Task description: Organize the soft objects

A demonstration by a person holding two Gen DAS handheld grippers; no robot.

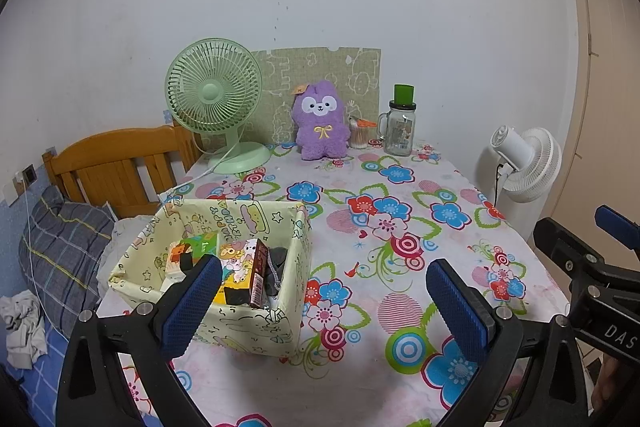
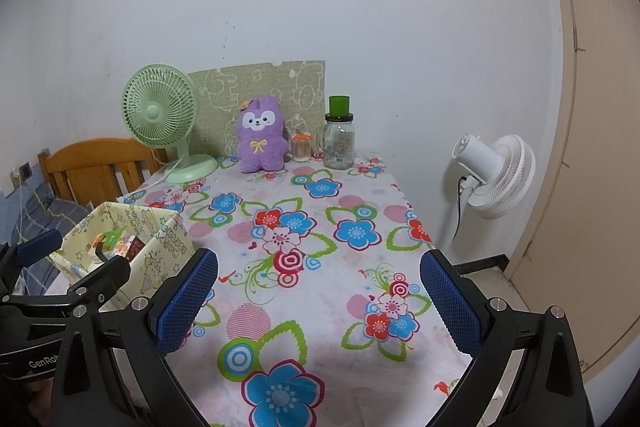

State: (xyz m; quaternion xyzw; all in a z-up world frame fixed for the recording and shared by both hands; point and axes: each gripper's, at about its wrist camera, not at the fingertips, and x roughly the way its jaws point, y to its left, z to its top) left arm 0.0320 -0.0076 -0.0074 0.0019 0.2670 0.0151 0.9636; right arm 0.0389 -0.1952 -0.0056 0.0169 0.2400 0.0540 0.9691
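Observation:
A purple plush toy (image 1: 320, 125) (image 2: 262, 135) stands upright at the far end of the table, against a green patterned board. A pale yellow fabric box (image 1: 224, 323) (image 2: 160, 259) sits at the near left of the table and holds small cartons and a dark item. My left gripper (image 1: 326, 301) is open over the floral cloth, its left finger in front of the box. My right gripper (image 2: 320, 297) is open too, nothing between its fingers, well short of the plush.
A green desk fan (image 1: 216, 103) (image 2: 160, 111) stands left of the plush. A glass jar with a green cup on top (image 1: 400, 123) (image 2: 339, 139) and a small container (image 1: 359, 135) stand right of it. White floor fan (image 2: 496, 175) beside the table; wooden bed headboard (image 1: 116, 163) left.

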